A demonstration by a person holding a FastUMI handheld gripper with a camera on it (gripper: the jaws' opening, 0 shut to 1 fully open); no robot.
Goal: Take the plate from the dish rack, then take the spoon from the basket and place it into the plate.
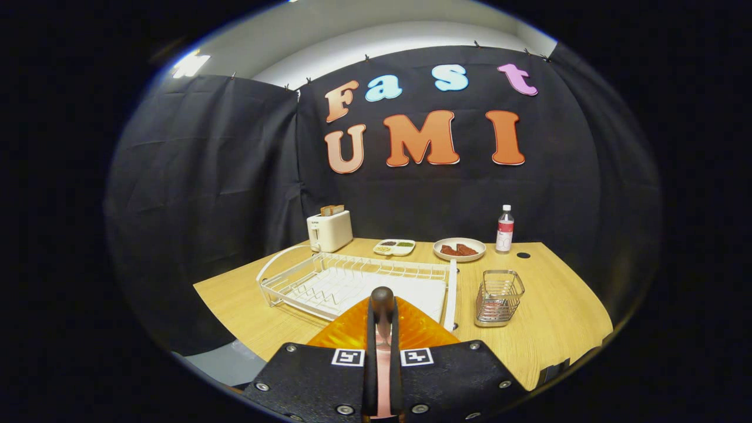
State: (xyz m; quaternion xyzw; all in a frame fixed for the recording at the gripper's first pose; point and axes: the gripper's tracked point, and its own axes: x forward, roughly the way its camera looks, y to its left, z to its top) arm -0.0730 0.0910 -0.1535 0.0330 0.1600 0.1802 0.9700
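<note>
Plate (352, 335), orange and ribbed, is pinched edge-on between the gripper (382, 302) fingers, which are pressed together on its rim; it hangs above the table's near edge, just in front of the dish rack (329, 282), apparently lifted clear of the wires, though the fingers hide whether the lower rim touches anything.

By my reading, the step in hand is setting the plate down flat. Doing it well means tilting it from upright to level before letting go, choosing a bare patch of table (558, 311) toward the near edge, and easing the fingers apart only once the base rests there, so it neither slides nor tips. Leaving it within reach of the basket (499, 296) would shorten the next carry.

That wire basket stands just beside the rack's right end; something reddish lies low inside it, likely the spoon, but too small to tell for certain.

Along the far edge sit a toaster (329, 230) at the far left corner, a small divided tray (395, 247), a dish of food (459, 249) and a bottle (504, 229).
</note>
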